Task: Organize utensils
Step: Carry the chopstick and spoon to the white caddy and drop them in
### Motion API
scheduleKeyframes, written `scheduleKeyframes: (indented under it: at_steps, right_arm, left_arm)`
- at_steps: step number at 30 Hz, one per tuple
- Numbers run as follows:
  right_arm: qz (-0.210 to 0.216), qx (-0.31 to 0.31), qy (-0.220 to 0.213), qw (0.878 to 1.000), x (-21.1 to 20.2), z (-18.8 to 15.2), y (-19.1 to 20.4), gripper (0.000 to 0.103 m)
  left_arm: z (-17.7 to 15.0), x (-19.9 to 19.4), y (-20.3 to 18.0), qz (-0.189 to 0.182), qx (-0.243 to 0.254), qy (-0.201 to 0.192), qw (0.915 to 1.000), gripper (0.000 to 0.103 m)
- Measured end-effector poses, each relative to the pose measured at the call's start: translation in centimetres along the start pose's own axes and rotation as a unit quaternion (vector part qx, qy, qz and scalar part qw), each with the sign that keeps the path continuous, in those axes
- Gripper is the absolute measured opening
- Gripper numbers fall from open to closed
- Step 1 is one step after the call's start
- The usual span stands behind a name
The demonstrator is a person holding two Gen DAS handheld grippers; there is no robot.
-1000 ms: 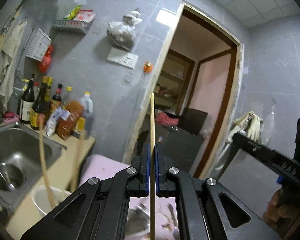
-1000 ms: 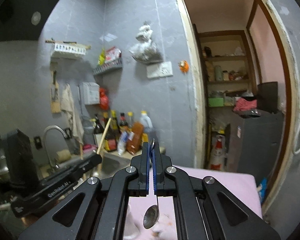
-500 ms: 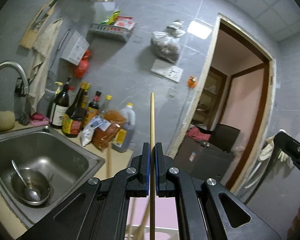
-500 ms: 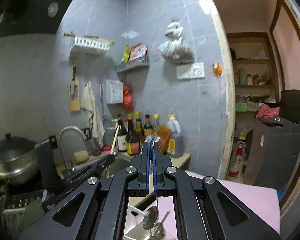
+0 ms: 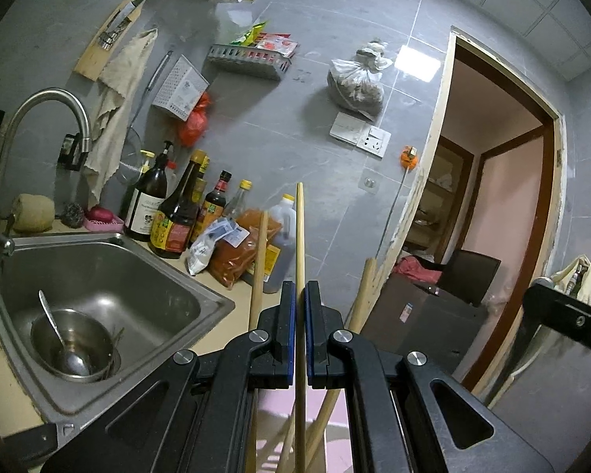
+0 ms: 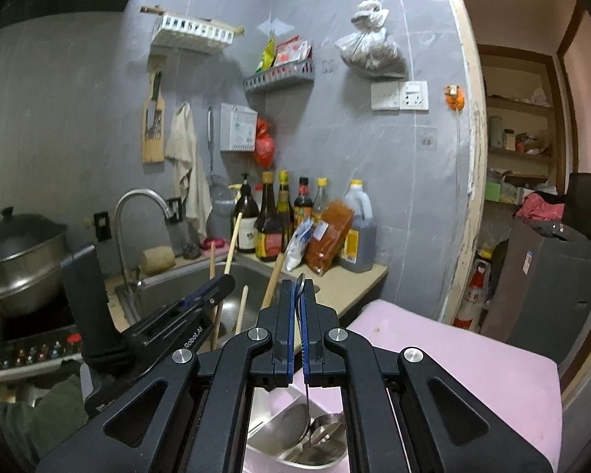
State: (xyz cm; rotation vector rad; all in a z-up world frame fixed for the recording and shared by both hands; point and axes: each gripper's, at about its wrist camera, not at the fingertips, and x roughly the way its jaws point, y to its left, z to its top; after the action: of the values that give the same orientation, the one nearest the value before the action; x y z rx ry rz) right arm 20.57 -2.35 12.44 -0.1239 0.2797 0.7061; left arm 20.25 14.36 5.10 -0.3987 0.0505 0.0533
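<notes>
Left wrist view: left gripper [image 5: 300,307] jaws pinch a chopstick [image 5: 300,236] upright, other chopsticks [image 5: 258,268] standing just beside it. Right wrist view: right gripper [image 6: 298,307] jaws clamp a spoon [image 6: 305,414], bowl hanging straight down over the metal tray [image 6: 272,425].

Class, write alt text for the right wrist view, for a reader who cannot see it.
The right hand-held gripper is shut on a metal spoon, its bowl hanging over a steel container holding more spoons on a pink surface. Behind are a sink, sauce bottles and grey tiled wall.
</notes>
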Motion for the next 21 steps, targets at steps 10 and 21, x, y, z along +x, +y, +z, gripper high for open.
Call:
scheduleKeyframes:
  at_steps: [10, 21]
  right_arm:
    - [0.013, 0.007, 0.026, 1.0, 1.1, -2.4, 0.3, 0.001]
    - [0.019, 0.0, 0.005, 1.0, 0.8, -4.0, 0.5, 0.006]
  left_arm:
    - [-2.1, -2.0, -1.8, 0.014, 0.053, 0.009, 0.9984, 0.002]
    - [-2.6, -2.2, -1.2, 0.002, 0.04, 0.087, 0.9954, 0.004]
